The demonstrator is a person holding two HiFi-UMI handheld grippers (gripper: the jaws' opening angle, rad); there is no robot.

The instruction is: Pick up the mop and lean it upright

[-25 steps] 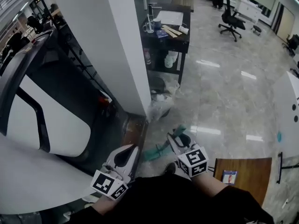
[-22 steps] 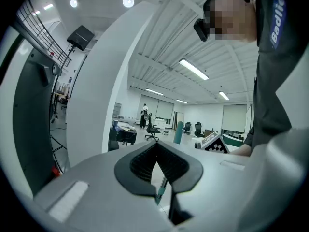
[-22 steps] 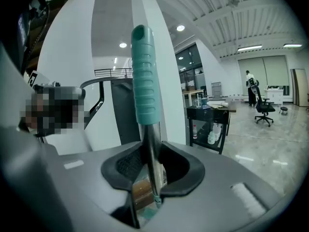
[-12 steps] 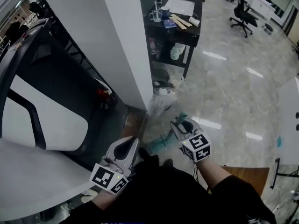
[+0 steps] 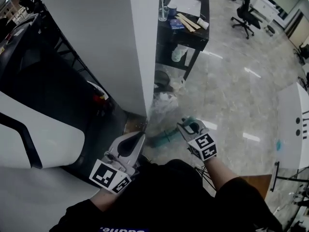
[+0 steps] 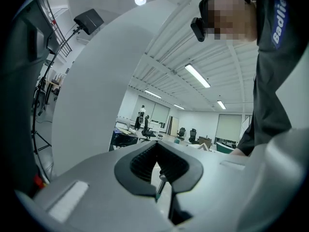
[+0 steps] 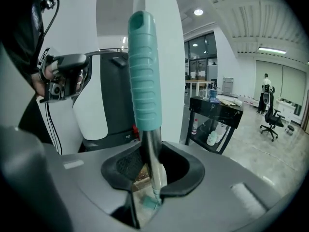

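Low in the middle, the right gripper (image 7: 149, 166) squeezes the mop (image 7: 142, 71) by its pole, to lean it on the white pillar (image 5: 140, 47) above. The left gripper (image 6: 157, 151) seems shut, holding nothing.

Open-plan office or lab floor. Polished stone-look floor (image 5: 231, 95), white pillar (image 5: 130, 47), rolling office chair (image 5: 245, 13) next to a white desk (image 5: 260, 5). Black shelf cart (image 5: 186, 37) serves as a surface for papers, cups and bottles. Big black-and-white machine housing (image 5: 34, 134) stands left of the pillar. Overhead is a ribbed ceiling with strip lights (image 6: 197, 75). Further back are more office chairs (image 6: 182, 132) and large pale window blinds (image 6: 227, 127). A person (image 7: 265, 88) stands far off.
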